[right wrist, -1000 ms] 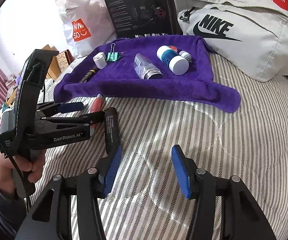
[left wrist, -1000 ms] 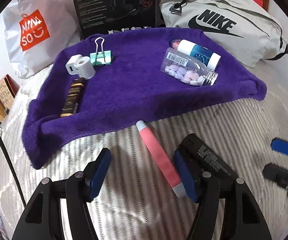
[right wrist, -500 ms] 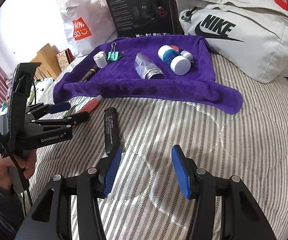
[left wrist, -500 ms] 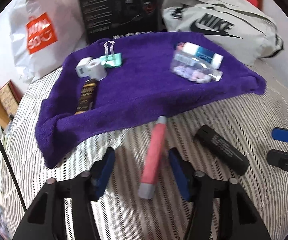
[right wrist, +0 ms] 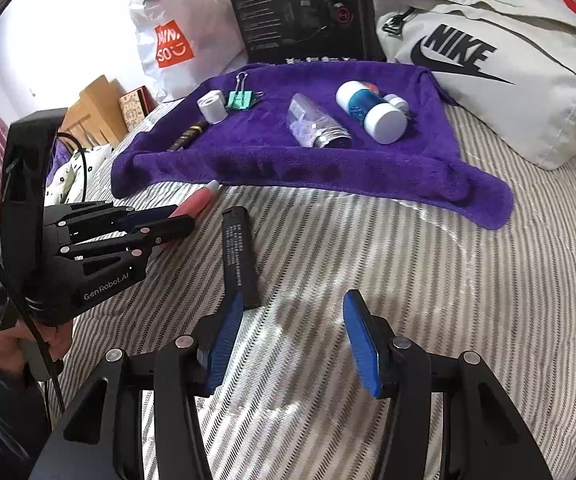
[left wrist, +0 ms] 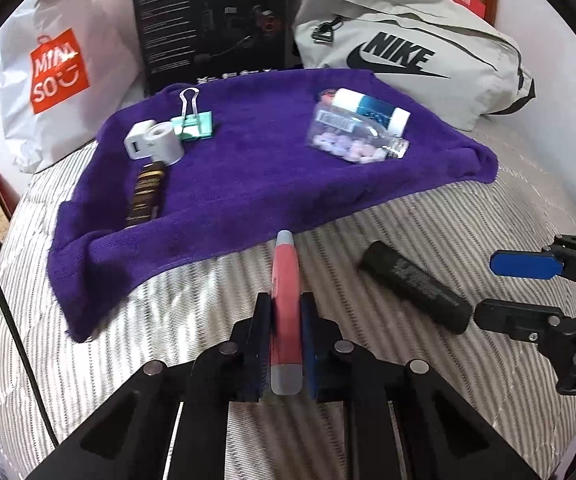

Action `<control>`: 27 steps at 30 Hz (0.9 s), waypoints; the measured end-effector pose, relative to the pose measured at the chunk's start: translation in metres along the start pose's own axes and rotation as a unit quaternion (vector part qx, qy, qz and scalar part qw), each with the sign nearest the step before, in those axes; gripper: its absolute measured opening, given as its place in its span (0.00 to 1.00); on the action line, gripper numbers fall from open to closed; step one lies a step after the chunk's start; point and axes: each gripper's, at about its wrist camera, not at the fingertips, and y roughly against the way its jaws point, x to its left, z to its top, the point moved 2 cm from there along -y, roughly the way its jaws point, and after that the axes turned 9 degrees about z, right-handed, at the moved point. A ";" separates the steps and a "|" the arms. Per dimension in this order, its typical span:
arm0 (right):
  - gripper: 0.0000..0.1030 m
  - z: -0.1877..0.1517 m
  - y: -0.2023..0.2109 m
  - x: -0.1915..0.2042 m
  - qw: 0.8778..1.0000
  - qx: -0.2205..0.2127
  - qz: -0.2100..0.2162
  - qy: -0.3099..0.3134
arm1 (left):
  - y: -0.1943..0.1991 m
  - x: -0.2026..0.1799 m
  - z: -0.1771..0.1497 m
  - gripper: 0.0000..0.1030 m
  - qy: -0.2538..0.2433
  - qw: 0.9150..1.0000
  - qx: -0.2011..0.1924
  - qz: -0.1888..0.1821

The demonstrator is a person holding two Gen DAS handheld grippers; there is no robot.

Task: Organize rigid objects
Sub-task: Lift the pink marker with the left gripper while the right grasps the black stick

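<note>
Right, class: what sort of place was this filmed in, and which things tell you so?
Probably a bedroom at home: the work surface is a striped quilted bedspread, with a Nike bag and a Miniso shopping bag lying against the wall.

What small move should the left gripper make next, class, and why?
Probably lift the pink tube and carry it toward the purple towel. The left gripper has just closed on it; it lies on the striped bedding, while most of the other small items already sit on the towel.

- A pink tube (left wrist: 285, 280) with grey ends lay lengthwise, tip toward the purple towel (left wrist: 247, 184).
- A black bar (left wrist: 414, 286) lay beside it.
</note>
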 end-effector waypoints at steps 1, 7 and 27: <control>0.50 0.001 -0.004 0.003 1.000 0.003 0.001 0.003 | 0.000 0.003 -0.001 0.14 0.000 1.000 0.001 0.003; 0.50 0.011 -0.022 0.021 0.999 0.011 0.004 0.035 | 0.003 0.024 -0.010 0.14 0.015 1.000 0.009 0.008; 0.21 0.020 -0.036 0.024 0.994 0.024 -0.037 0.101 | 0.006 0.033 -0.014 0.14 0.036 0.999 0.010 -0.014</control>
